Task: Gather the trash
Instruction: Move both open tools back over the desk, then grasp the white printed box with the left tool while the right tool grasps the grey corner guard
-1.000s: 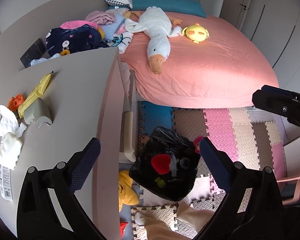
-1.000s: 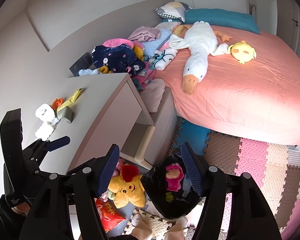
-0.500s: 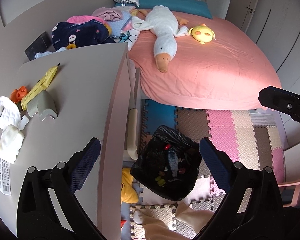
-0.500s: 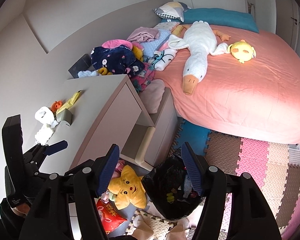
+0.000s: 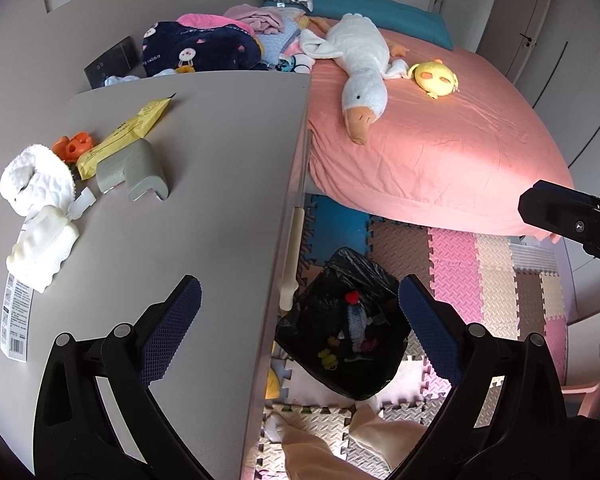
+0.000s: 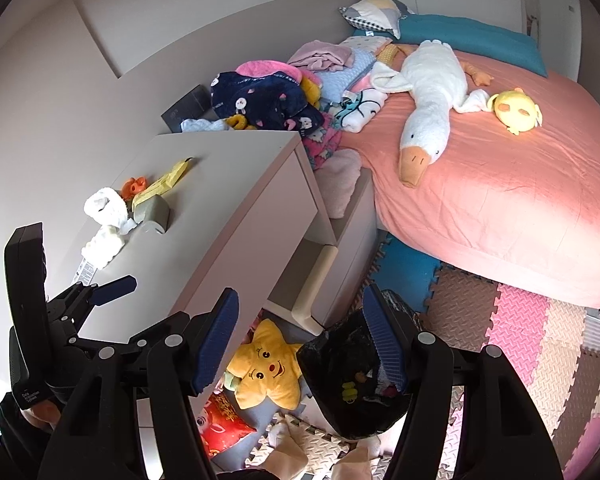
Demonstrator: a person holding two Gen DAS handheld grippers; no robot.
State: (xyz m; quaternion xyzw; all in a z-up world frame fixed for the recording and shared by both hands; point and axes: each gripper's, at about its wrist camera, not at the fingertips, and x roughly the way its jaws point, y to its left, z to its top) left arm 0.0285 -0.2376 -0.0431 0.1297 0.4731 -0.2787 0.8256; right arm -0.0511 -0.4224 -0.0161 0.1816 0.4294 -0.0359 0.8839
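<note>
Red toy gone from between right gripper fingers; now lies in bag. Both grippers open, empty. Left gripper over desk edge. Next: reach wrapper, pinch flat, lift slow.

Black trash bag, yellow wrapper (printed).
</note>
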